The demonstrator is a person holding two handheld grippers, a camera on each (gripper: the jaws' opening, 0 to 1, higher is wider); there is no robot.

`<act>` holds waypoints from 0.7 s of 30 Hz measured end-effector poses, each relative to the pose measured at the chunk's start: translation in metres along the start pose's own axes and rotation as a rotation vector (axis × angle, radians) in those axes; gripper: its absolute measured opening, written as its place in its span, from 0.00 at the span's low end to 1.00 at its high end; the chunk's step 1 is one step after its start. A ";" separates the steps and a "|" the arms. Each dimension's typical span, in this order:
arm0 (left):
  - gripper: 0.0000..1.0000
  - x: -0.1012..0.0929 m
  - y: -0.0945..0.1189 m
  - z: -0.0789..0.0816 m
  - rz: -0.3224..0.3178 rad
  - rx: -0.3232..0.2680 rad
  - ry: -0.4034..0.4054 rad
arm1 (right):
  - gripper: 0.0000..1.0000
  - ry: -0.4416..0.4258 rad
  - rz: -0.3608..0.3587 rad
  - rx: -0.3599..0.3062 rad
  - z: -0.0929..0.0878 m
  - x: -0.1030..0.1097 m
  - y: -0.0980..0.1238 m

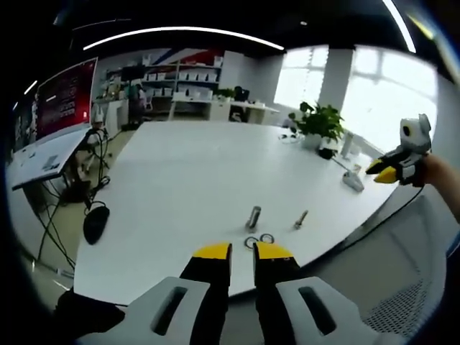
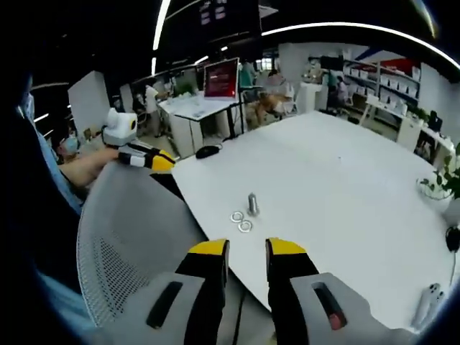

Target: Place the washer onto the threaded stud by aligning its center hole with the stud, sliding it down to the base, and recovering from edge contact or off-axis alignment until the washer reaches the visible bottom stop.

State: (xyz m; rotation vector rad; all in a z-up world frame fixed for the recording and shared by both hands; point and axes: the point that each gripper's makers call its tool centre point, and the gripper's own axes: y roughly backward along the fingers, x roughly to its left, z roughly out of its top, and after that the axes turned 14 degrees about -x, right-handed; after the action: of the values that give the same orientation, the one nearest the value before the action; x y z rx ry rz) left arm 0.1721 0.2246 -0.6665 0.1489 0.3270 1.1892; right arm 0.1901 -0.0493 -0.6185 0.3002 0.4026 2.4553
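A short threaded stud (image 1: 254, 216) stands upright on the white table (image 1: 187, 172) near its front edge. Two washers (image 1: 259, 240) lie flat just in front of it, and a second bolt (image 1: 300, 220) lies to its right. My left gripper (image 1: 242, 251) hovers short of the table edge, open, nothing between its yellow tips. In the right gripper view the stud (image 2: 253, 203) has one washer (image 2: 237, 215) and another washer (image 2: 245, 226) beside it. My right gripper (image 2: 248, 248) is open and empty, back from the edge. Each gripper shows in the other's view: right gripper (image 1: 388, 171), left gripper (image 2: 154, 159).
A grey mesh chair back (image 2: 129, 237) stands between me and the table. A black mouse (image 1: 95, 223) lies near the table's left corner. A potted plant (image 1: 320, 122) and a small white device (image 1: 352, 180) sit at the far right. Desks and shelves stand beyond.
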 end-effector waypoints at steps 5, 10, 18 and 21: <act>0.08 0.000 0.001 -0.001 -0.005 0.012 -0.038 | 0.21 -0.067 -0.054 -0.072 0.006 -0.007 0.008; 0.02 -0.002 0.003 0.003 -0.018 0.001 -0.073 | 0.19 -0.148 -0.059 -0.133 0.004 -0.003 0.018; 0.00 0.000 0.005 0.010 -0.023 -0.009 -0.111 | 0.19 -0.152 -0.072 -0.180 -0.004 -0.002 0.039; 0.00 0.006 0.008 0.019 -0.002 -0.028 -0.136 | 0.19 -0.149 -0.079 -0.191 -0.005 -0.003 0.043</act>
State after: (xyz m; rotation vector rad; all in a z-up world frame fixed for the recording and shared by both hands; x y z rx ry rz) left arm 0.1735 0.2344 -0.6476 0.2036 0.1909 1.1747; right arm 0.1671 -0.0845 -0.6083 0.3759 0.1124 2.3541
